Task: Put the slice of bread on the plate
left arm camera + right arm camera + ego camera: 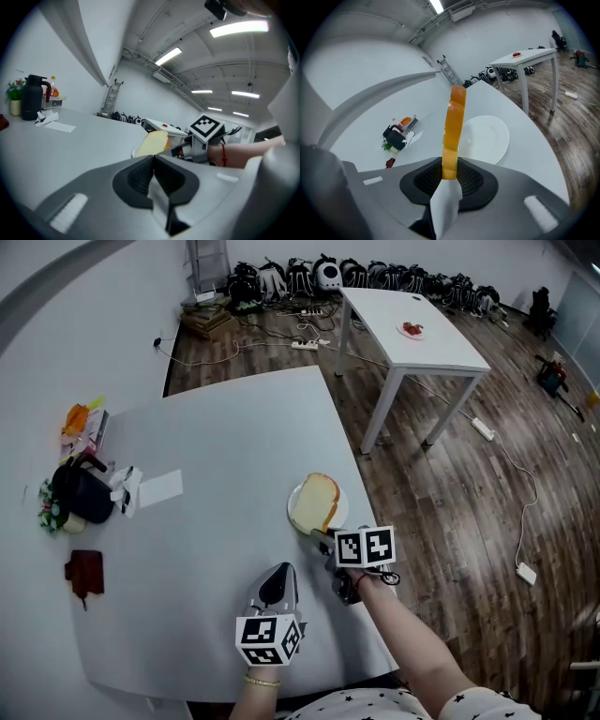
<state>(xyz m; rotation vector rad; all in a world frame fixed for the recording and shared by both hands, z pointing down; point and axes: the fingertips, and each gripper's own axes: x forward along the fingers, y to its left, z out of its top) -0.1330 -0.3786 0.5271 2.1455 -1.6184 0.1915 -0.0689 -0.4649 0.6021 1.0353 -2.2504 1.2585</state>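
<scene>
Pale, brown-crusted slice of bread [453, 136] being gripped edge-up by right tool [448, 180] over round white plate [492, 140] on grey bench [206, 446]; left tool [153, 164] being held closed, empty

dark wood floor [469, 493] | white side table [384, 315] | ceiling strip lights [239, 29]

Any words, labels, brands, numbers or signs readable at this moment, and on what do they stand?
No readable text in any view.
Marker cubes: black-and-white square patterns only, no letters or numbers.
Orange-topped packages: any print is too small to read.
Paper sheet: looks blank.
</scene>
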